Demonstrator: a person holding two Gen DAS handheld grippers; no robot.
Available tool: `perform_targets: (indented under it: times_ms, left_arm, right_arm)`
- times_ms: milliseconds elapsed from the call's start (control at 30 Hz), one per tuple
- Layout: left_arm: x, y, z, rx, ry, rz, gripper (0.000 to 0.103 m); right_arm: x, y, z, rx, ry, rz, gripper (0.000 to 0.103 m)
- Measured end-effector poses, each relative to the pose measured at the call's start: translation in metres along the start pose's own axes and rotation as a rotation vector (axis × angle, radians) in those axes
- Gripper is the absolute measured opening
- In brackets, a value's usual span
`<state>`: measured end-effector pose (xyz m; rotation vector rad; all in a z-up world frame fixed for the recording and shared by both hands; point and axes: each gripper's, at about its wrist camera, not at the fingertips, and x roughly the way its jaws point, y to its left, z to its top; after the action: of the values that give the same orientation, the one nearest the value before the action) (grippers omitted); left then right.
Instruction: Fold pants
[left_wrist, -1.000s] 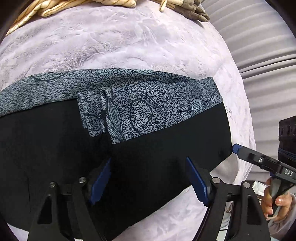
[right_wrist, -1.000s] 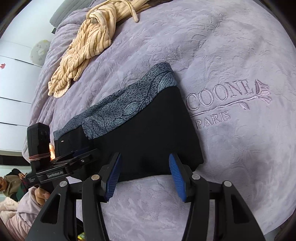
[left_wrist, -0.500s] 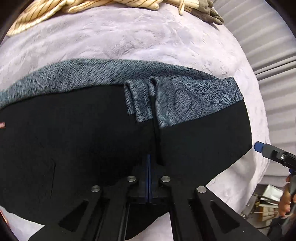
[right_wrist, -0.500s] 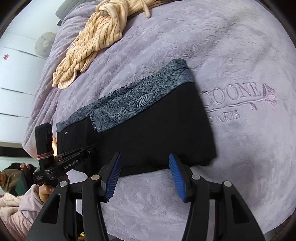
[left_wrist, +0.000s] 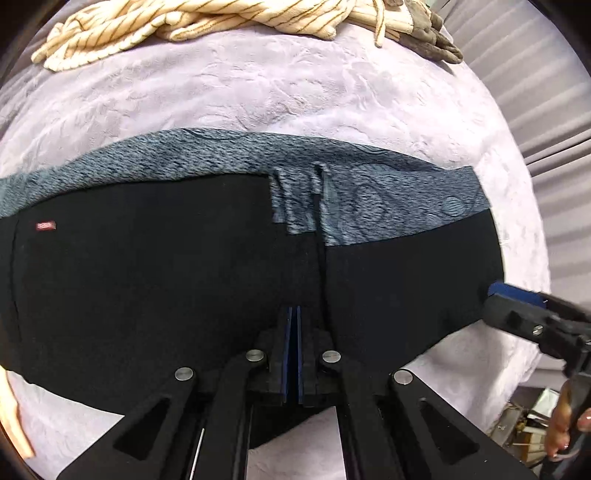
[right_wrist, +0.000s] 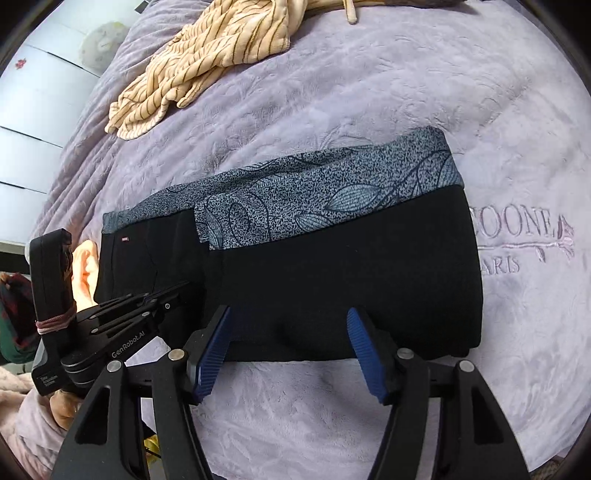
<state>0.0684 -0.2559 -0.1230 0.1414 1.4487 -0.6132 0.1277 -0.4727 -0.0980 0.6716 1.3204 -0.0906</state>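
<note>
Black pants (right_wrist: 332, 280) lie partly folded on the lilac bed (right_wrist: 406, 92).
Left claw (left_wrist: 294, 314) pinches their near edge beside the folded-over leg; right claw (right_wrist: 288, 328) has just been opening, empty, over that edge. Another fold remains, I'd say.

Black pants (right_wrist: 332, 288) are showing a grey speckled leaf-print waistband (right_wrist: 325, 184); the blanket (right_wrist: 406, 92) is looking pale lilac, the crumpled garment (right_wrist: 207, 59) cream with brown stripes, gripper pads (right_wrist: 364, 354) blue.

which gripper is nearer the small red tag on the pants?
Left. The left gripper pinches the pants near the red tag; the right gripper is open, farther along the near edge.
</note>
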Motion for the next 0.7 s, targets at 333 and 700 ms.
perform_targets:
  times_ms: [333, 700]
  left_arm:
    - [0.004, -0.005, -0.003, -0.038, 0.019, 0.042, 0.002]
    - [-0.025, -0.004, -0.044, -0.143, 0.028, 0.055, 0.002]
  right_arm:
    - [-0.013, -0.016, -0.016, 0.055, -0.014, 0.033, 0.068]
    - [-0.007, -0.009, -0.028, 0.061, 0.037, 0.089, 0.076]
